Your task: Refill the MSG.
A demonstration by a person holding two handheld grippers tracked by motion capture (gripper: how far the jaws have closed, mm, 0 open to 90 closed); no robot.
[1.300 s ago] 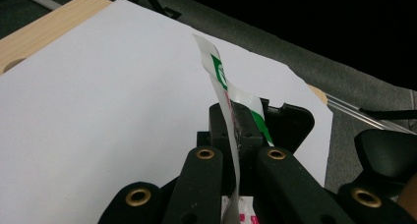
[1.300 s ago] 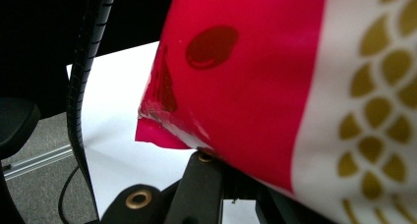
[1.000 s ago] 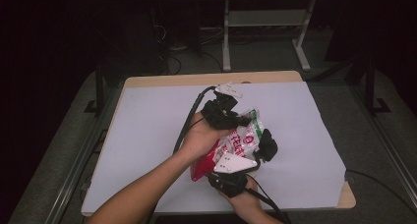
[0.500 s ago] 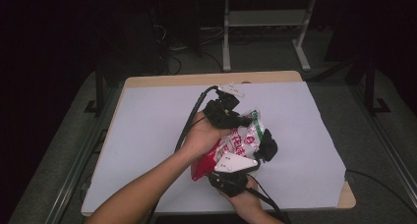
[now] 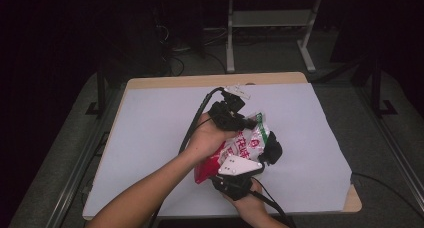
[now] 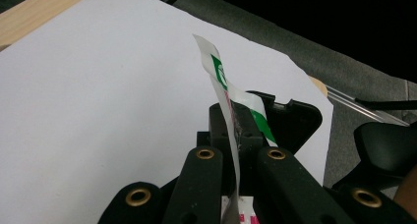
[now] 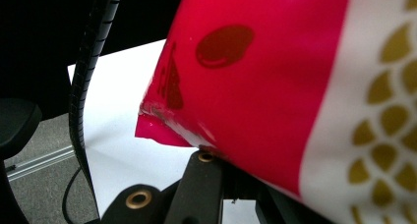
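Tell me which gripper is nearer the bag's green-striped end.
Left. The left gripper is clamped on the bag right at its green-striped end; the right gripper grips the red end, toward the person.

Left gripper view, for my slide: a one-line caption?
Left gripper clamps the snack bag edge above the white sheet.

left tool [image 5: 248, 122]: jaws clamped | right tool [image 5: 270, 150]: jaws clamped, hands close together

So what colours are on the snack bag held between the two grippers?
The snack bag is mainly red and white, with a green top edge and gold scale-like marks, clearest in the right gripper view.
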